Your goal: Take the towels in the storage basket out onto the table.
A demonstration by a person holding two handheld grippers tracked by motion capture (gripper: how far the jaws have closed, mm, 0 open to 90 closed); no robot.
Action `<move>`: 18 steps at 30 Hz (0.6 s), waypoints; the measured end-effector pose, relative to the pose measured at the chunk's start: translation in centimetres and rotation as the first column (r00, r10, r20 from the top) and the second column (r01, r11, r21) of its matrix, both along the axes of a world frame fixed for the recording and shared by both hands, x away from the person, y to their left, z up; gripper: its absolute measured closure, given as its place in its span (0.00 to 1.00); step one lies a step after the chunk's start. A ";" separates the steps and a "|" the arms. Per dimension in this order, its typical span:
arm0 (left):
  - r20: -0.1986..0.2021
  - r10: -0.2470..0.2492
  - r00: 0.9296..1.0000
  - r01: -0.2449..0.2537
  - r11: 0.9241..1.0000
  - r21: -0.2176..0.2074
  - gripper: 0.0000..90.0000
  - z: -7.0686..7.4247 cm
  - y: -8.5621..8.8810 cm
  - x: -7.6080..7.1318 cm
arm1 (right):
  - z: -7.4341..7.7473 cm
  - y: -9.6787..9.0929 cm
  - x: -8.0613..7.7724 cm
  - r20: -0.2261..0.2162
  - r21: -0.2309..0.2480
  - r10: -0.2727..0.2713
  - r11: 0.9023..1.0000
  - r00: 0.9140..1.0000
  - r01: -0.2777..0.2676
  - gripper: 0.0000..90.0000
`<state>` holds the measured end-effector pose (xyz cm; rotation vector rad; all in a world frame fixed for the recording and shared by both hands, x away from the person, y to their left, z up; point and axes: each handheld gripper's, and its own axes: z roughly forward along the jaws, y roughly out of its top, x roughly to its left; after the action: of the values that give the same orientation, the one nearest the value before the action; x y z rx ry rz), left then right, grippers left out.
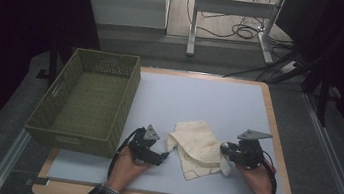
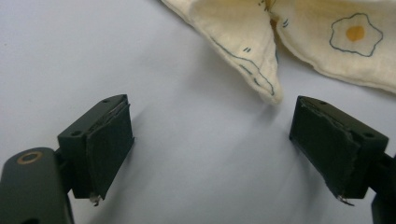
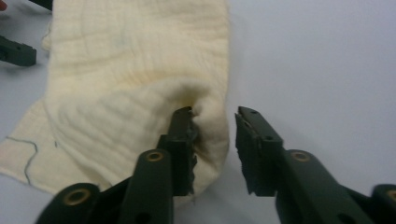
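A cream cloth [image 1: 199, 146] with a blue-outlined fried-egg print lies crumpled on the pale table mat [image 1: 200, 98], near the front. In the high view my left gripper [image 1: 165, 155] rests on the mat just left of the cloth. Its jaws stand wide open in the left gripper view, and a cloth corner [image 2: 261, 70] lies just ahead of my left gripper [image 2: 209, 109], touching neither pad. At the cloth's right edge is my right gripper [image 1: 226, 148]. The right gripper view shows a raised fold of cloth [image 3: 130, 84] inside my right gripper [image 3: 214, 116]: the left pad touches it, the right pad stands apart.
A green woven basket [image 1: 78, 141] stands at the left of the table, open and with nothing visible inside. Beyond the table's far edge are desk legs and cables on the floor. The wooden table edge [image 1: 276, 136] runs close to my right hand.
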<state>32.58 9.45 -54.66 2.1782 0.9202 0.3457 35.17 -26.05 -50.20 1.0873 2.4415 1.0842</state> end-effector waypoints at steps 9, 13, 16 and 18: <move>0.000 0.000 1.000 0.000 1.000 0.000 0.15 0.0 0.0 0.0 | 2.4 -0.8 -2.2 0.036 0.050 0.031 0.998 0.999 -0.032 0.64; 0.007 -0.015 1.000 0.015 1.000 -0.003 0.17 0.1 0.0 -0.1 | 3.0 0.0 -3.9 0.040 0.044 0.083 0.995 0.996 -0.085 0.64; 0.018 -0.053 0.998 0.053 0.999 -0.013 0.25 0.1 0.0 -0.3 | 2.8 0.3 -4.5 0.035 0.041 0.114 0.992 0.993 -0.115 0.64; 0.017 -0.084 0.996 0.084 0.996 -0.019 0.33 0.2 0.0 -0.4 | 2.3 0.6 -4.9 0.039 0.030 0.135 0.990 0.990 -0.136 0.64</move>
<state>32.14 9.40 -54.46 2.1856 0.8172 0.3111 30.31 -25.42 -47.89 0.9135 2.5075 1.1775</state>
